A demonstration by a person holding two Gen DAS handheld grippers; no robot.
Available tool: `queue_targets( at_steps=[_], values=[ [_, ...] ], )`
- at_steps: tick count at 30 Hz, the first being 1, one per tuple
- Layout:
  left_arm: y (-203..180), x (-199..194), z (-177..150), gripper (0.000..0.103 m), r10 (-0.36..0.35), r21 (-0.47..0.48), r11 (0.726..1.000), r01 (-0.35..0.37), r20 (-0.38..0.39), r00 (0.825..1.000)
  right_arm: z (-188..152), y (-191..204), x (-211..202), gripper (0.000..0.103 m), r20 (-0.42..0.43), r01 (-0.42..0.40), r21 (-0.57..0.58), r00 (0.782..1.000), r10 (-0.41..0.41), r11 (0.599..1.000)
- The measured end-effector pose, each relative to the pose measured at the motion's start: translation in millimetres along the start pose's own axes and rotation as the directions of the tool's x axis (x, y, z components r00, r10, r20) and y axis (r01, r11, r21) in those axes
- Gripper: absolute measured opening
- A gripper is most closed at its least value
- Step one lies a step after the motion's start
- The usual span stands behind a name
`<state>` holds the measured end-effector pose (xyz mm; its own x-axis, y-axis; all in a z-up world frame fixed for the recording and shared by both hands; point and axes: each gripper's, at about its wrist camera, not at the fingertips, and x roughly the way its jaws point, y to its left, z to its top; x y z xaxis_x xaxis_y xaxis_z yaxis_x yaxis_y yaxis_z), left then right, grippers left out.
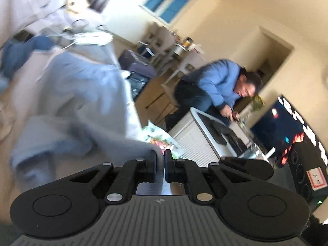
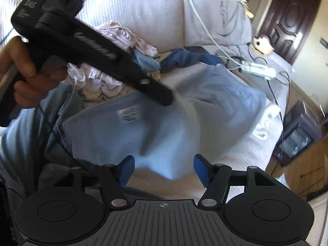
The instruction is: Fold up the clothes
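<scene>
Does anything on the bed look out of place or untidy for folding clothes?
Yes. White cables and a power strip lie across the bed beside the light blue garment, where cloth could snag. Unfolded pink clothes sit heaped behind it.

From my right wrist camera, I read "DAS" in pale capitals on the black body of the left gripper, up at about ten o'clock in the view. Further down its arm, toward the centre, runs a longer embossed silver word, but it is too smeared by motion for me to make out. On the light blue garment there is a white tag with dark printed lines, at about nine o'clock from the centre; I cannot read them. From my left wrist camera, at four o'clock, I see a red-bordered white label with handwritten marks on a black box; those stay illegible too.
</scene>
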<state>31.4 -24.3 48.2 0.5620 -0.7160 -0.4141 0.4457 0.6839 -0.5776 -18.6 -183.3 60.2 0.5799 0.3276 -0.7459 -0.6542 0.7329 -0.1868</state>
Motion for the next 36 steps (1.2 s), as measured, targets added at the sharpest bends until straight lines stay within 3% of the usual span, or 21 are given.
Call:
queue_targets(
  at_steps=[5, 8, 10, 13, 16, 22, 24, 26, 29, 36],
  values=[
    [-29, 24, 21, 0.006, -0.077, 0.040, 0.996, 0.077, 0.001, 0.997, -16, -15, -18, 0.067, 0.003, 0.013, 0.104, 1.000, -0.014, 0.994],
    [-41, 18, 28, 0.006, -0.181, -0.002, 0.984, 0.181, 0.034, 0.983, -23, -25, -26, 0.067, 0.005, 0.011, 0.154, 1.000, -0.012, 0.988],
    [-48, 12, 31, 0.006, -0.205, -0.020, 0.978, 0.206, 0.060, 0.977, -24, -29, -30, 0.067, 0.014, -0.032, 0.182, 0.999, 0.030, 0.983],
    [-56, 10, 30, 0.006, -0.176, 0.011, 0.984, 0.176, 0.088, 0.980, -24, -28, -30, 0.071, 0.043, -0.120, 0.223, 0.993, 0.113, 0.967],
    [-53, 12, 30, 0.006, -0.166, -0.014, 0.986, 0.168, 0.080, 0.983, -26, -19, -27, 0.071, 0.092, -0.160, 0.242, 0.986, 0.142, 0.957],
    [-59, 19, 34, 0.006, -0.133, 0.017, 0.991, 0.132, 0.072, 0.988, -28, 4, -40, 0.073, 0.140, -0.084, 0.263, 0.989, 0.048, 0.961],
    [-69, 27, 34, 0.006, -0.102, 0.061, 0.993, 0.098, 0.066, 0.993, -28, 8, -50, 0.080, 0.167, -0.045, 0.314, 0.986, -0.008, 0.948],
    [-79, 38, 30, 0.006, -0.072, 0.099, 0.993, 0.067, 0.041, 0.997, -28, 11, -58, 0.081, 0.181, -0.003, 0.350, 0.981, -0.065, 0.937],
    [-91, 48, 22, 0.006, -0.065, 0.142, 0.988, 0.064, 0.004, 0.998, -29, 12, -64, 0.081, 0.186, 0.005, 0.380, 0.979, -0.082, 0.925],
    [-103, 48, 13, 0.006, -0.038, 0.214, 0.976, 0.036, 0.002, 0.999, -33, 7, -59, 0.081, 0.153, 0.040, 0.450, 0.981, -0.122, 0.892]
  ],
)
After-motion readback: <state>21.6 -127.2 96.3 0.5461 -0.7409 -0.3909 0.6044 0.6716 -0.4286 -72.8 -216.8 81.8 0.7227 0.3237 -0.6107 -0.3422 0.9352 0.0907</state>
